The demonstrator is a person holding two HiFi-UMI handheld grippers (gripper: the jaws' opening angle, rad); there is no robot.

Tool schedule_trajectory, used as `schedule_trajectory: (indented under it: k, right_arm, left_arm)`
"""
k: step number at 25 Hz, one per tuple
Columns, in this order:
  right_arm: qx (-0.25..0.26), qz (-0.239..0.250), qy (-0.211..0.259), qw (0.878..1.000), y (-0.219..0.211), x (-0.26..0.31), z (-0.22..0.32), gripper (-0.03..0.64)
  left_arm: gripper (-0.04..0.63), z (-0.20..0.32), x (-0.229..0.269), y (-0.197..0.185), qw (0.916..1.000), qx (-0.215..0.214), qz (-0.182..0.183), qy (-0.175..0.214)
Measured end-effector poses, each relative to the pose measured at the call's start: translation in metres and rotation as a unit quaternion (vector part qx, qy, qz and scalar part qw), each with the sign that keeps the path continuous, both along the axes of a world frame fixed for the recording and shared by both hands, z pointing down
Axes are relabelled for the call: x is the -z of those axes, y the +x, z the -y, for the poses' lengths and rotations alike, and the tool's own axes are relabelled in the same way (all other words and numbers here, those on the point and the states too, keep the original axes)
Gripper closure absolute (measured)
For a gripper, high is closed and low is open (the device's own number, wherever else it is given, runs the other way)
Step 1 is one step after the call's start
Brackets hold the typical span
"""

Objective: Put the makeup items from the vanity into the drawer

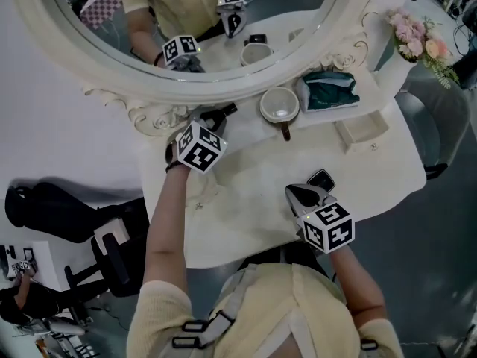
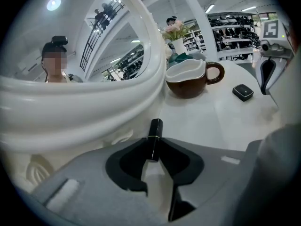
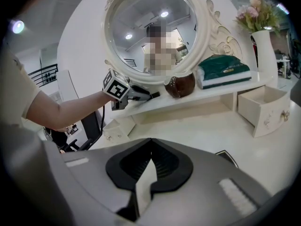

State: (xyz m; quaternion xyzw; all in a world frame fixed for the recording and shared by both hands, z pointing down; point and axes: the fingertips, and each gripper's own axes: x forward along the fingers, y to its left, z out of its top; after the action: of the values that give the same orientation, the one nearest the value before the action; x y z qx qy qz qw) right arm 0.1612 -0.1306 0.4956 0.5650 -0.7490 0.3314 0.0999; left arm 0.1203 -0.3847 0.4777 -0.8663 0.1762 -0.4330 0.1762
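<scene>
Risks first. The left tool [image 2: 153, 149] has the slim black lipstick tube [image 2: 155, 128] only at its near end, pinched at the very tips. A grip that short on a smooth round tube could let it pivot or squirt out on the lift, most likely if the lift is quick. The tube sits on the raised white shelf [image 2: 221, 121], tight against the carved white oval mirror frame [image 2: 94, 102]. Pulling up at an angle could drag it along the frame and knock it loose. The brown ceramic mug with a white inside [image 2: 190, 79] stands near, on the same shelf, so a wide swing toward the drawer could clip it. The small white open drawer [image 1: 361, 133] is well apart, on the far right of the white desk [image 1: 246, 200]. That makes a long carry, and a dropped tube would probably roll off the edge.

Tool state: left tool is narrowed down onto the lipstick tube, pads on both its sides, nothing else touched. Whether the tube lies flat or leans, I cannot tell. Right tool [image 3: 150, 147] is fully closed and empty, held above the desk just beside the flat black square compact [image 1: 322, 179], not touching it. The compact is still out on the desk, not in the drawer.
</scene>
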Motion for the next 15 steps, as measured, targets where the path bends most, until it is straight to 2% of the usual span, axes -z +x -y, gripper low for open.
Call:
schedule_trajectory:
  k: [12,15]
  right_arm:
    - [-0.005,-0.003,-0.001,1.000,0.0051,-0.0002,-0.0081,0.615]
    - [-0.006,-0.004,-0.002,1.000,0.0059,-0.0007,-0.0093,0.615]
  left_arm:
    - [0.509,-0.0066,0.0007,-0.0004,0.9998,0.017,0.005,0.013]
    - [0.525,-0.0048,0.0054,-0.0012,0.9993,0.030,-0.008,0.019]
